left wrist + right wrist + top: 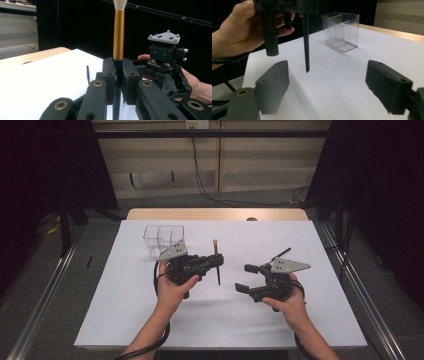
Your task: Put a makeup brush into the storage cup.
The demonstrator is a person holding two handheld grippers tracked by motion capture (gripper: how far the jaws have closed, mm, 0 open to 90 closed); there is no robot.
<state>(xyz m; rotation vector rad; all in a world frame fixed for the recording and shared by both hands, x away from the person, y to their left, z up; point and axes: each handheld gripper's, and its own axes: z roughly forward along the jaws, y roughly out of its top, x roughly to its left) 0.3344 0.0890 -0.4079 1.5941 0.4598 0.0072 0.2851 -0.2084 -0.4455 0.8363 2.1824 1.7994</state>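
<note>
left claw point(218, 261): shut tight on the brush point(118, 35), pads on the dark handle just below the gold ferrule; you've got it upright, bristles up, handle tip pointing down above the table point(150, 320).
right claw point(245, 277): jaws wide, nothing btwn them; centre-right of the high view, just beside the brush, not touching.
brush loc: centre of the high view, above the white sheet; in the right gripper view the thin black handle hangs top-centre of frame.
handling: looks light, stiff, slim; smooth handle prob. slippery & may pivot in a 1-point grip. Bristles soft, so keep pads off them.
where to grip: take the bare dark handle below your left claw, or the gold ferrule; close gently, square on.
clear box point(164, 240): upper left of the high view, divided compartments, open top, thin walls. Prob. tips easily if you knock it.
2nd stick point(88, 74): thin dark item lying on the sheet, mid-left in the left gripper view; can't tell what it is.
room: sheet bare in lower half of the high view, lots of space there. Table edges well apart from both claws; mind the trailing cables.
</note>
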